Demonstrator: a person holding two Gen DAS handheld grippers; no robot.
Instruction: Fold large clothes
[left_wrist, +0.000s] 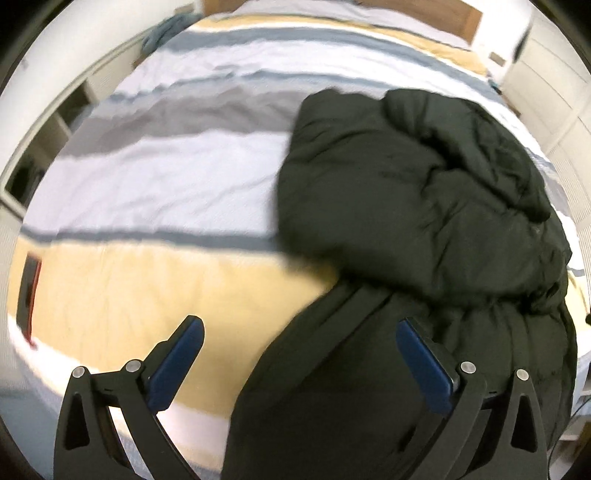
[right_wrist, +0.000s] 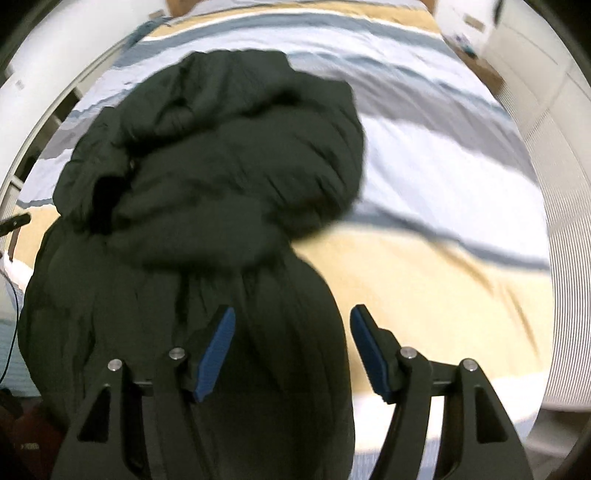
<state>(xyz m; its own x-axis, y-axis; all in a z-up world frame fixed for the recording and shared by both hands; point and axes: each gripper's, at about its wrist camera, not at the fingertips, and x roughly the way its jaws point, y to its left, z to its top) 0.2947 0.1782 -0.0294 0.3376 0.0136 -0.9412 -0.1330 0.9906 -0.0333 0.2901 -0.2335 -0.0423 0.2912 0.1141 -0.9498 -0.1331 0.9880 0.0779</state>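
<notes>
Puffy dark green padded jacket (left_wrist: 424, 221) sits bunched on the striped white, grey and yellow bedspread (left_wrist: 166, 177), hem hanging toward 6 o'clock, so left gripper (left_wrist: 299, 332) and right gripper (right_wrist: 291, 321) hover wide open, holding nothing, probably sizing up the next fold.

both views are smeared by motion blur, so the dark padded jacket (left_wrist: 424, 206) shows no sharp seams. its lower end runs out of the frame's bottom edge in both views. the jacket hides part of the striped bed cover (left_wrist: 166, 173). a red-edged object (left_wrist: 30, 295) at the left rim is too blurred to identify.
</notes>
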